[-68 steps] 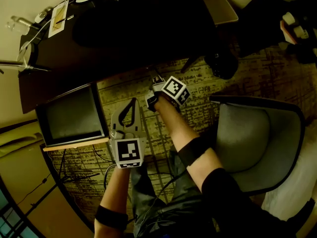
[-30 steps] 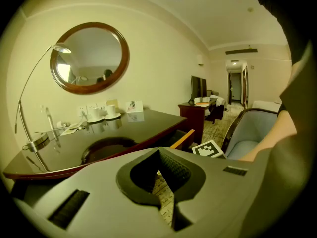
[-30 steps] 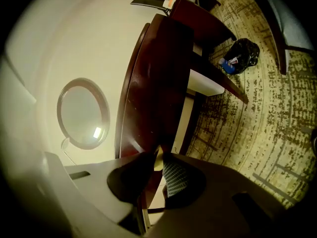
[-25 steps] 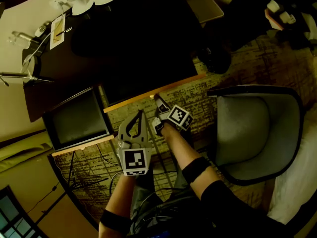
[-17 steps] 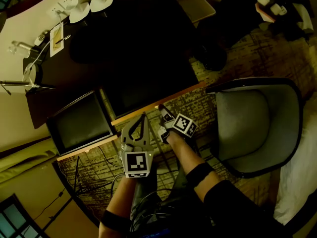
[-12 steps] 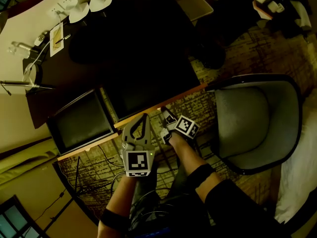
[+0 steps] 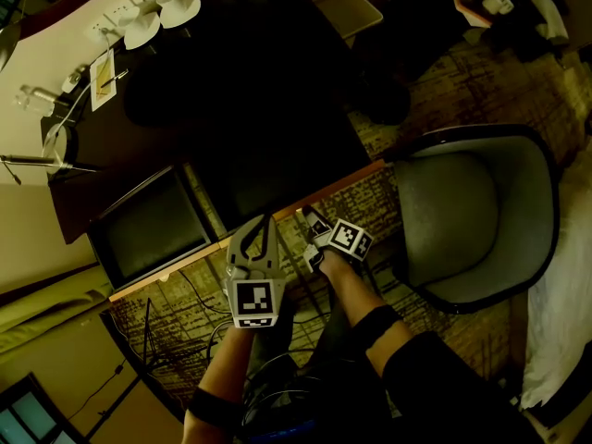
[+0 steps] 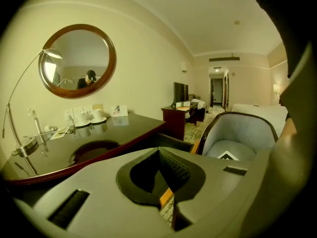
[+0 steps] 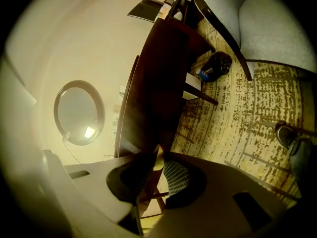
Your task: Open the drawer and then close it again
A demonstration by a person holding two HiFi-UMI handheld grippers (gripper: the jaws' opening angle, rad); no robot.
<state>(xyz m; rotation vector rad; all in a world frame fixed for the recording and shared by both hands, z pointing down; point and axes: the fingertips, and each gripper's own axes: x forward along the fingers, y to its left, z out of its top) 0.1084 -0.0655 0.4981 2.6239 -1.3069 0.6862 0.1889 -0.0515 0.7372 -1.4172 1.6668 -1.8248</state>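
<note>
**Head view, read with both gripper views.** The drawer stands pulled out from under the dark surface. Its dark inside is exposed, and its pale wooden front panel runs aslant toward the chair.

My right gripper straddles the top edge of that panel near its middle. Its jaws have just been easing apart, with the panel between them. One pad lies along the wood and a sliver of carpet shows at the other, so I read this as a loose hook, not a clamp.

My left gripper hangs just beside it, jaws closed together on nothing. Its tips are near the same panel; whether they touch it I cannot tell.

**Handling, as I judge it.** This is a rigid wooden box on runners, free along one line only. It looks moderate in weight and apparently empty, though the inside is too dark to be sure.
- **Grip:** the panel is thin, stiff and probably smooth-lacquered, so a pinch may slip. A pad set flat against the panel should carry the load better.
- **Where to hold:** at mid-width, as now. A hold near a corner would likely skew the box and bind it.
- **Closing:** a flat push on the panel's outer face should serve
</note>
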